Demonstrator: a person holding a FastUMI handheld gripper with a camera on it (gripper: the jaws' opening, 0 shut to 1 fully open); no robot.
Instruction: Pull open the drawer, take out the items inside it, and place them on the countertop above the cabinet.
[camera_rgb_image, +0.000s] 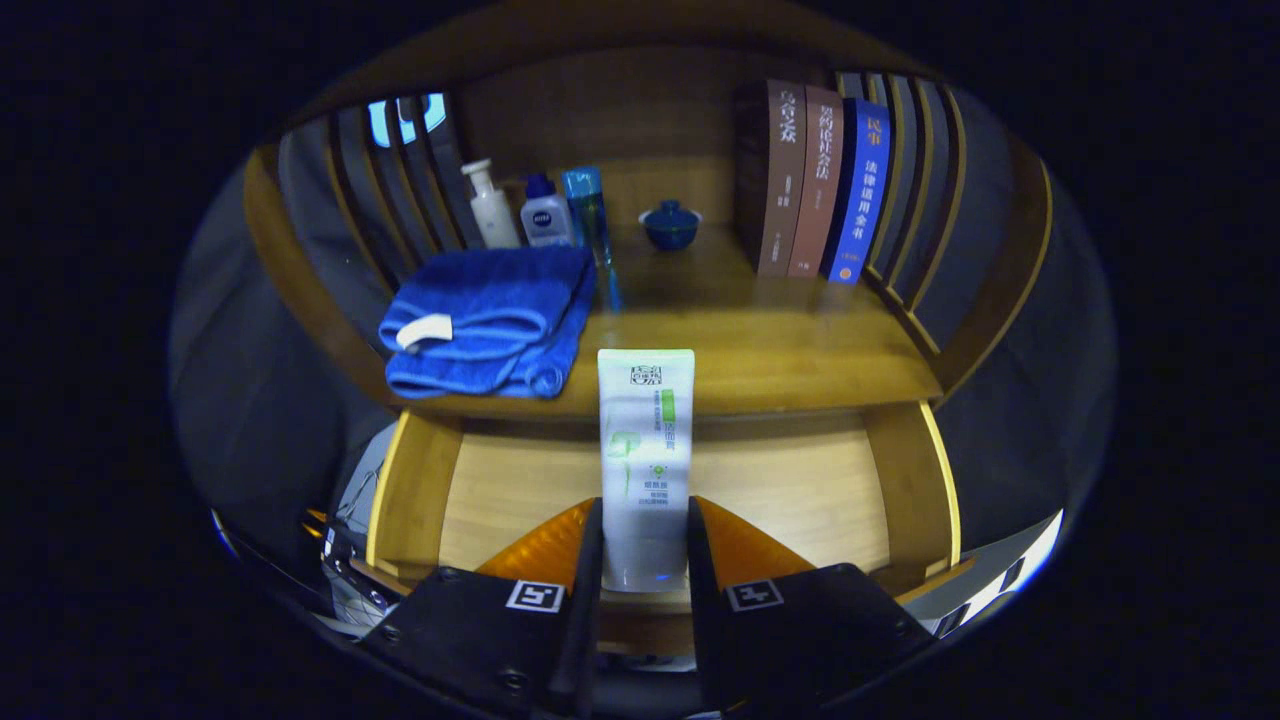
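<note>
While the drawer (800, 490) stands pulled open below the bench (760, 350), the claw (645, 545) is level and points straight at the cabinet, its two fingers closed against the lower sides of a white tube (646, 450). The tube stands upright between them, cap end down, its flat crimped end reaching up in front of the bench's front edge. It hangs above the pale wooden floor of the drawer. Green print and a small emblem run down the tube's face, too small to read. Each finger mount carries a square black-and-white marker.

On the bench, a folded blue towel (490, 320) with a white tab lies to the left. Behind it stand a white pump bottle (490, 208), a small white bottle with a dark blue cap (546, 215) whose label is blurred, and a slim blue bottle (586, 215). A dark blue lidded cup (670, 225) sits near the back wall. To the right three books (812, 185) stand upright, two brown and one blue, with Chinese characters on the spines.
</note>
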